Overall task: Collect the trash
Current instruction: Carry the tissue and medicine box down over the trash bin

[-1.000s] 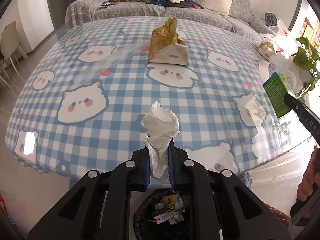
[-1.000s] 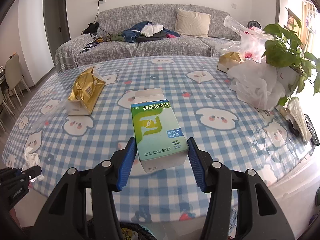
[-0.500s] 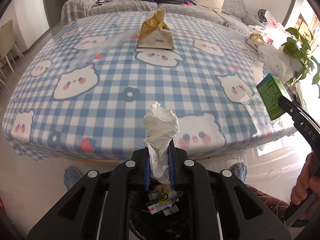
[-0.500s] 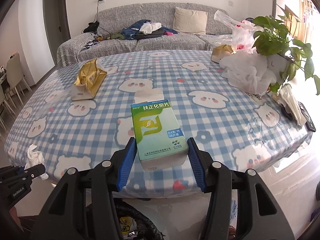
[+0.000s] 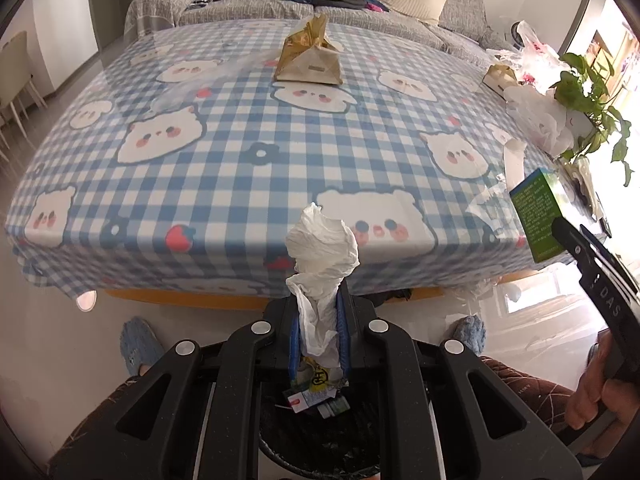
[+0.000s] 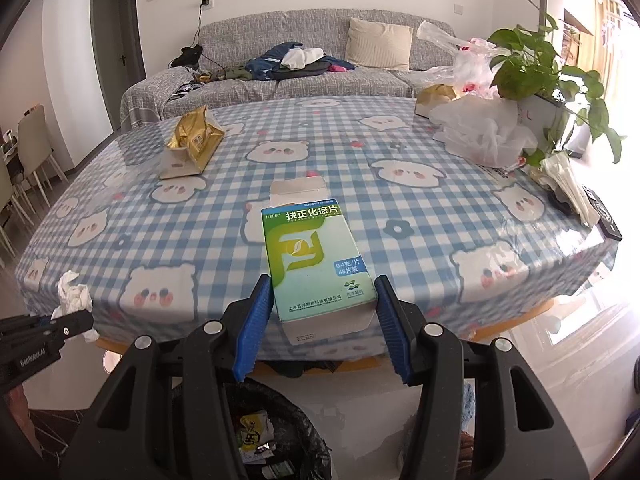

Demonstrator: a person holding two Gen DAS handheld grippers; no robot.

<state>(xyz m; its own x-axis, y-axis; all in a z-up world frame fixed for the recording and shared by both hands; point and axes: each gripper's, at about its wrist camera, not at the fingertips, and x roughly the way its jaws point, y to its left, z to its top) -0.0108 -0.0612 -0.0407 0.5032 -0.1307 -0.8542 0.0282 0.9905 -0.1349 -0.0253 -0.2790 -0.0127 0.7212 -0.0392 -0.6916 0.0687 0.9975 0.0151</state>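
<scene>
My left gripper (image 5: 319, 320) is shut on a crumpled white tissue (image 5: 322, 248) and holds it above a black-lined trash bin (image 5: 320, 432) on the floor; the tissue also shows in the right wrist view (image 6: 72, 294). My right gripper (image 6: 320, 312) is shut on a green and white medicine box (image 6: 314, 258), held off the table's front edge above the bin (image 6: 280, 440). The box shows at the right of the left wrist view (image 5: 538, 216).
The table has a blue checked cloth with bears (image 6: 360, 168). A gold tissue pack (image 6: 192, 142) lies at its far left. White plastic bags (image 6: 484, 136) and a potted plant (image 6: 536, 68) stand at its right. A grey sofa (image 6: 304, 64) is behind. Blue slippers (image 5: 138, 344) are on the floor.
Both grippers have pulled back from the table and lowered, still holding the tissue and the box. The table edge and more of the trash bin have come into view.
</scene>
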